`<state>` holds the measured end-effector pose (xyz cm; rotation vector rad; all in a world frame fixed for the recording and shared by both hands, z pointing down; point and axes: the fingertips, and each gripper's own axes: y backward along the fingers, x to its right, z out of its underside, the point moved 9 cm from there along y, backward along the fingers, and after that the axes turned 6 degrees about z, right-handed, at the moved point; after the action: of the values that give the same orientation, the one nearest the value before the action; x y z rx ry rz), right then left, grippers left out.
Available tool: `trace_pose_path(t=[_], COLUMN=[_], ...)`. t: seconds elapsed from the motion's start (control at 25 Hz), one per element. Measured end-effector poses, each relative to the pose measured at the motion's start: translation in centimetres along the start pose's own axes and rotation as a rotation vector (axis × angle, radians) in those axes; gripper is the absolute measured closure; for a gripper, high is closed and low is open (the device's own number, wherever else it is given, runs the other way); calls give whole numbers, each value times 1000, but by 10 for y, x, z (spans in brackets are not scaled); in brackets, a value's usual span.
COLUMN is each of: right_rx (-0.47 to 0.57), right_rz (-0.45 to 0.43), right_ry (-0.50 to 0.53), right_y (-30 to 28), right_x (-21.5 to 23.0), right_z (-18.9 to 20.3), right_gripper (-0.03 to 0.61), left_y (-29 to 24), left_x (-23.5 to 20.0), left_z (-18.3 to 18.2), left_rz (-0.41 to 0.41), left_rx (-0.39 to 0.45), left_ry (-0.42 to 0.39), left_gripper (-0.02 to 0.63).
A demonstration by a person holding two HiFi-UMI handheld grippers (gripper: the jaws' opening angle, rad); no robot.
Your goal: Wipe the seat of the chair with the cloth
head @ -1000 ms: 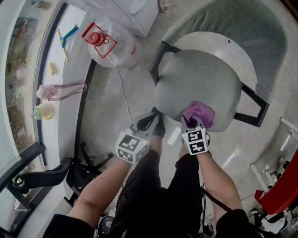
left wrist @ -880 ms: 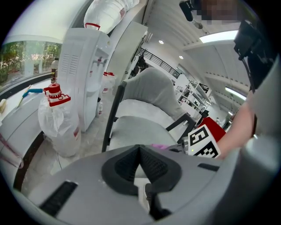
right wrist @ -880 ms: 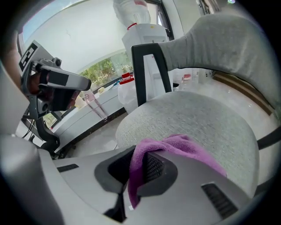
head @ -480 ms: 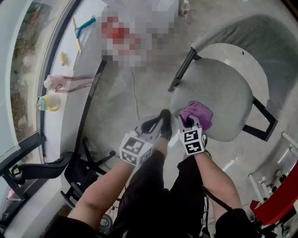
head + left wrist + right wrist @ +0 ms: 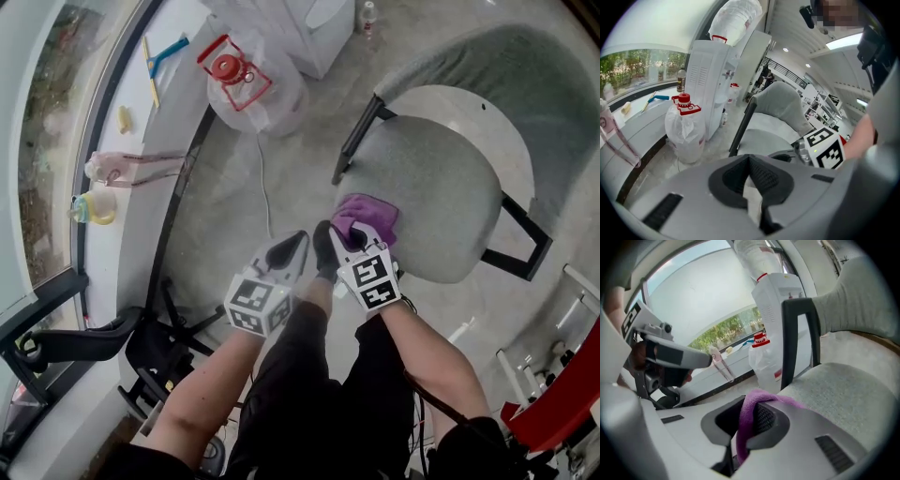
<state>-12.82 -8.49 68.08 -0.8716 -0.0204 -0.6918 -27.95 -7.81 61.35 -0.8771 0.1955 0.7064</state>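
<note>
The grey upholstered chair seat (image 5: pixel 431 192) lies ahead of me, with black arm frames on both sides. A purple cloth (image 5: pixel 367 214) rests on the seat's near-left edge. My right gripper (image 5: pixel 359 234) is shut on the cloth. In the right gripper view the cloth (image 5: pixel 746 420) is folded between the pads and drapes forward onto the seat (image 5: pixel 843 390). My left gripper (image 5: pixel 296 247) hovers over the floor just left of the seat, shut with nothing in it. In the left gripper view its jaws (image 5: pixel 750 165) meet, and the seat (image 5: pixel 761 136) shows beyond them.
A clear water jug with a red cap (image 5: pixel 246 80) stands on the floor to the far left beside a white appliance (image 5: pixel 314 28). A white cable (image 5: pixel 265 183) runs across the floor. The window ledge (image 5: pixel 112 141) holds small cleaning items. A black chair base (image 5: pixel 141 349) sits near left.
The right gripper has dragged the purple cloth leftward across the seat to its near-left edge. The left gripper has stayed beside the seat, shifting slightly left.
</note>
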Motion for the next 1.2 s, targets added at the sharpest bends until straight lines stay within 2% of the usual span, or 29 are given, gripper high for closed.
trace_pose_path(t=[0.16,0.28,0.48,0.68,0.92,1.12,1.2], right_rx=[104,169,241,266,196,68,-3], right_rz=[1,43,168,348,535,604,615], right_ry=[-39,-92,-166,-261,-360,-397,-412], right_y=[38,75,145,204,230,218,207], right_x=[5,19,52,102,164,188,193], right_z=[-16,-18,-6,26,87,133,148], right_gripper=[552,552,552,552,552,551,552], left_y=[-11,-26,-54,-81,-120,-142,-144], left_x=[19,42,87,133,161,172,169], left_z=[-7,-15,-34,-46,-41,-36,-34], left_rz=[8,40,120,204,259,309,306], left_rx=[-1,-3,-17,-42,-92,-130,-137], left_ry=[-4,-24,-80,-136,-164,-206,-215], left_gripper=[607,607,607,607,607,607,607])
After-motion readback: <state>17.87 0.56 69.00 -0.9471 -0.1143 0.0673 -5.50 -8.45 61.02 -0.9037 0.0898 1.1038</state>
